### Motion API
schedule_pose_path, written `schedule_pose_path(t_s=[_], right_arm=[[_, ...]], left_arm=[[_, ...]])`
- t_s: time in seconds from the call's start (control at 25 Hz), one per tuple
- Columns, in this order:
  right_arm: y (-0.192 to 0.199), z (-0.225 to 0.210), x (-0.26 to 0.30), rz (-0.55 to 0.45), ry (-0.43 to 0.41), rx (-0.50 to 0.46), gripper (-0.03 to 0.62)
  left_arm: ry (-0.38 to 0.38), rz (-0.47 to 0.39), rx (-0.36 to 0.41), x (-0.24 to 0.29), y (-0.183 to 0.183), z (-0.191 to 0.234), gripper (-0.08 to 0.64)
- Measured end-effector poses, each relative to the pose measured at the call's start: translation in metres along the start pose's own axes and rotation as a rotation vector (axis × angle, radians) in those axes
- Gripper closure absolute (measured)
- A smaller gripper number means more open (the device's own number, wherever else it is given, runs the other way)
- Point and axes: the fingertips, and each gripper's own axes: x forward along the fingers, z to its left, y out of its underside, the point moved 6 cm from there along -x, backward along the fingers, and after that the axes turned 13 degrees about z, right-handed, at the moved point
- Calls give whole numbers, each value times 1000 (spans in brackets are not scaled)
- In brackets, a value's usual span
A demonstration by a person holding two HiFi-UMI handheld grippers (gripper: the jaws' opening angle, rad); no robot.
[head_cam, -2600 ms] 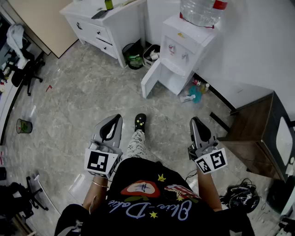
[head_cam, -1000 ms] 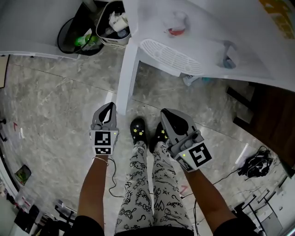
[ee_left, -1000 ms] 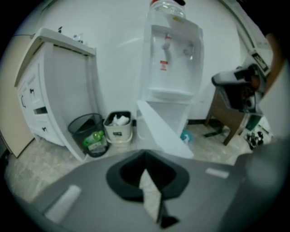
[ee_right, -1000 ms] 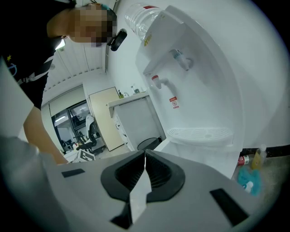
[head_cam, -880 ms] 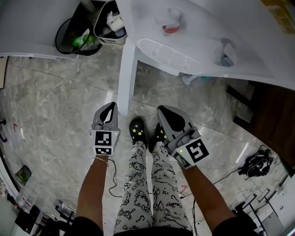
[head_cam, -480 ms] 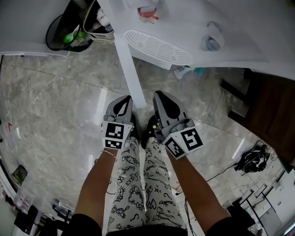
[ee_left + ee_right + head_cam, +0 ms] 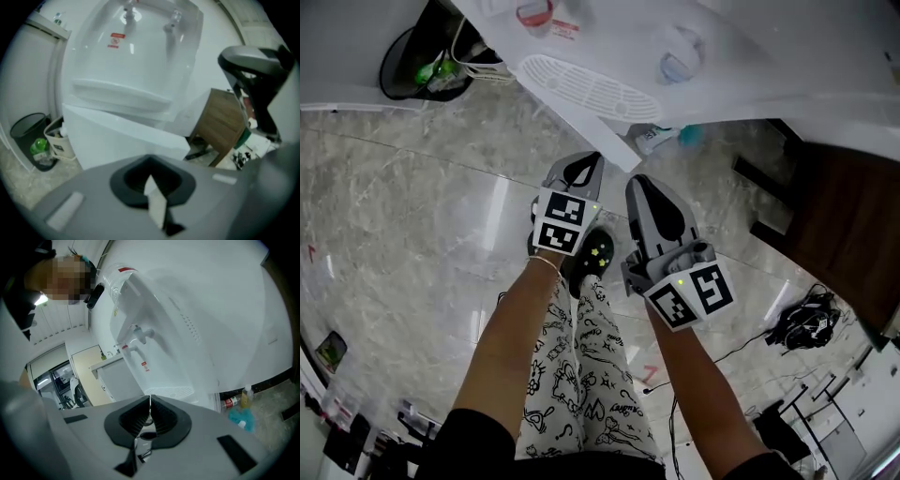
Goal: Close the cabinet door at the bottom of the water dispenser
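The white water dispenser (image 7: 694, 47) fills the top of the head view, its drip tray (image 7: 581, 89) under two taps. Its bottom cabinet door (image 7: 605, 148) stands partly open, seen edge-on as a white strip slanting toward me. My left gripper (image 7: 584, 161) is shut, and its tip is against the door's outer face near the free edge. In the left gripper view the door (image 7: 126, 140) is a broad white panel just beyond the shut left gripper (image 7: 149, 173). My right gripper (image 7: 639, 180) is shut beside the door's free edge and holds nothing; the right gripper (image 7: 150, 404) faces the dispenser (image 7: 154, 362).
A black bin (image 7: 408, 70) with rubbish stands left of the dispenser. A dark wooden cabinet (image 7: 853, 234) is on the right. Bottles and a teal cloth (image 7: 675, 138) lie by the dispenser's foot. Cables (image 7: 802, 323) lie on the marble floor. My own legs and shoe (image 7: 595, 253) are below the grippers.
I have come close to the dispenser. My left gripper has moved right and forward onto the door, which has swung further toward the dispenser. The right gripper has shifted slightly right.
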Motion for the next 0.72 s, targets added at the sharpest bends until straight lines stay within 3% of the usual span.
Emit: schedule_pose_path(t_s=[0.32, 0.72], right_arm=[[-2, -35, -29, 43, 13, -5, 575], [-15, -53, -38, 56, 62, -3, 575]], left_arm=[[-21, 33, 105, 42, -42, -5, 566], [-37, 0, 11, 54, -63, 2, 566]])
